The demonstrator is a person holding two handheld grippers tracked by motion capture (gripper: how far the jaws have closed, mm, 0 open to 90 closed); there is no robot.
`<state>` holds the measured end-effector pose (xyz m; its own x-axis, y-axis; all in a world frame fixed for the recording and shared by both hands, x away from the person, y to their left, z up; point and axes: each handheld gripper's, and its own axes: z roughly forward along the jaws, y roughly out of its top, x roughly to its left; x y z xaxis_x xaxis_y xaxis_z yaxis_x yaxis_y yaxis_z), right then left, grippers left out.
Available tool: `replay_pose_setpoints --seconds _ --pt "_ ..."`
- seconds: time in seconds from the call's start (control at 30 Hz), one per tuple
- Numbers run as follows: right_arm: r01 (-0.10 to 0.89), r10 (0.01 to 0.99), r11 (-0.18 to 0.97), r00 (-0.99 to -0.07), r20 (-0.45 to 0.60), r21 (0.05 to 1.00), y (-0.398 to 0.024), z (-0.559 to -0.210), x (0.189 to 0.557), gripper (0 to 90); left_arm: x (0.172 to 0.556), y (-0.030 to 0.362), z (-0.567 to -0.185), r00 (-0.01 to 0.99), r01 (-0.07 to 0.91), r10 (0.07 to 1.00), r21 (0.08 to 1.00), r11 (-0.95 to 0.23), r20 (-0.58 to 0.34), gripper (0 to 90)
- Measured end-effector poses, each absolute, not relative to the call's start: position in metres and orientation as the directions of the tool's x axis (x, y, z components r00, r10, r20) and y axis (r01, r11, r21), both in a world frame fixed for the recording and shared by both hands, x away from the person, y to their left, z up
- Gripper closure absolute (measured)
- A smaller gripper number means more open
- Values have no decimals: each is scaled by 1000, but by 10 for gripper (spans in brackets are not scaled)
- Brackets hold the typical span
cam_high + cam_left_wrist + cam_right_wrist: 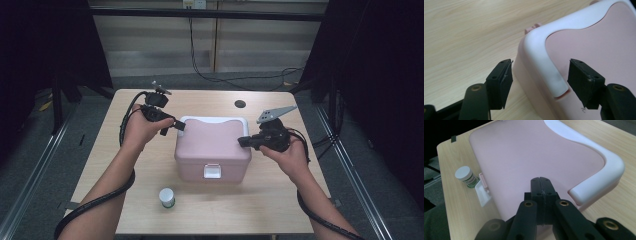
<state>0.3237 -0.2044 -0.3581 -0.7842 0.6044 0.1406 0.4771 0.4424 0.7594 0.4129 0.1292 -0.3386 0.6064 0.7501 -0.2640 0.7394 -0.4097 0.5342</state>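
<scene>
On the wooden table (280,200) sits my pink box (212,147), hard and smooth. My left tongs (539,80) stand apart around its white handle (544,57), the best place to grab. My right tongs (541,186) are pressed together.

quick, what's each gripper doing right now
left gripper: open, jaws either side of the pink box's white handle, not pressing it.
right gripper: shut, empty, over the box lid.

Your arms are bare to past the elbow, no sleeves showing. Both rigs are matte black: your left gripper (172,126) and right gripper (246,142) each trail a thick black ribbed cable along the forearm. The right one's got a grey three-cornered plate (275,113) with holes on top. Up close, your fingers (499,83) are chunky black blocks with small screw holes, on arms with brass-coloured rivets.
</scene>
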Motion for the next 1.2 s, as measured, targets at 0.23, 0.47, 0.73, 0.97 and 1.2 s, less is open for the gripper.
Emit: replay_pose_setpoints --seconds 0.23,0.47,0.73,0.97,1.2 --pt "486 606 419 -779 163 767 -204 -361 323 900 413 119 -345 600 736 754 555 -388 -268 320" --pt "495 606 405 -775 180 769 -205 -363 324 900 416 112 -354 603 739 736 563 -370 -308 305" --pt "497 613 408 -771 174 766 -202 -363 324 900 417 112 -353 604 737 734 569 -365 -310 306" --pt "507 629 469 -766 130 723 -192 -355 326 900 415 114 -345 608 736 727 571 -365 -319 325" --pt "506 635 473 -763 118 721 -188 -355 327 900 411 117 -338 621 724 725 573 -384 -298 372"
